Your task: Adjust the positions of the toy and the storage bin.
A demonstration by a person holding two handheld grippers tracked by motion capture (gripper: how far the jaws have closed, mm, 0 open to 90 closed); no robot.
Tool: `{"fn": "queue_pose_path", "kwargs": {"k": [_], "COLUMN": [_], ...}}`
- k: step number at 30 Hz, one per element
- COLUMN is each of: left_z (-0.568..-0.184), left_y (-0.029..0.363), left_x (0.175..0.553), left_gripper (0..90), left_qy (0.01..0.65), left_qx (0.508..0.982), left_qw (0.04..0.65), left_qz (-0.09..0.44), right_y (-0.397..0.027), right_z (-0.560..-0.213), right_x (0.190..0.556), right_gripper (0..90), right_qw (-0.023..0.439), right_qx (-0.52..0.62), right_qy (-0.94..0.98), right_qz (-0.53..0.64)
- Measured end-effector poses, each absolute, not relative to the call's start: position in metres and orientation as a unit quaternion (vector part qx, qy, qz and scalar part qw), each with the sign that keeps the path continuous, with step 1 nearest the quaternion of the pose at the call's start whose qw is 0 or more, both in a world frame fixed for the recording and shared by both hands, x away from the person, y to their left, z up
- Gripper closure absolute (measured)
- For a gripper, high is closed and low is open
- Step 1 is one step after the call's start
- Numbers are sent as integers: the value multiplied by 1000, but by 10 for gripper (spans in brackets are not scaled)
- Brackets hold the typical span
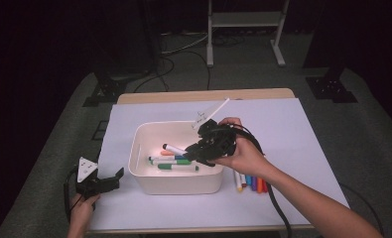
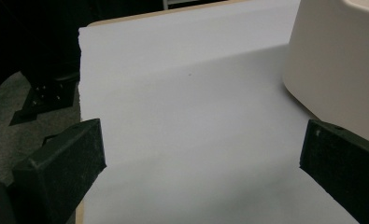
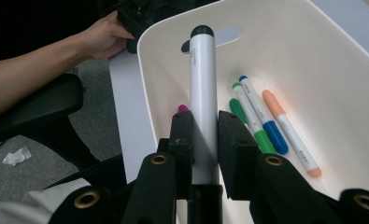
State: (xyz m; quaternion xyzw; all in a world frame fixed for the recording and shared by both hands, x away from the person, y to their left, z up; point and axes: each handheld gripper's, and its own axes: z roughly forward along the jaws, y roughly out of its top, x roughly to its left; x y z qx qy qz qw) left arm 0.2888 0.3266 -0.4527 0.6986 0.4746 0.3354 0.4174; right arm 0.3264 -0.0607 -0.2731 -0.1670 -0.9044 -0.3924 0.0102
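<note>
We hold a white marker with a black cap (image 3: 203, 93) clamped in our right gripper (image 3: 204, 135), its long axis running out along the jaws over the white bin (image 1: 139, 148), while our left gripper (image 2: 201, 163) rests wide open and empty on the worktop (image 2: 196, 93) beside that bin.

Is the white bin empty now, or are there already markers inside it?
Not empty. Several markers lie on the floor of the white bin: green, blue and orange ones show in the right gripper view.
</note>
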Motion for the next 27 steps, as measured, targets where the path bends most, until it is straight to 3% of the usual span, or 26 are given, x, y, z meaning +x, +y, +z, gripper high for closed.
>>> {"fn": "queue_pose_path", "kwargs": {"k": [27], "left_z": [-453], "left_y": [327], "left_x": [289], "left_gripper": [0], "left_qy": [475], "left_qx": [697], "left_qw": [421], "left_qz": [333], "right_y": [6], "right_z": [-317], "right_x": [346], "right_gripper": [756], "right_qw": [46], "right_qx": [-120], "right_qy": [-927], "right_qz": [-351]}}
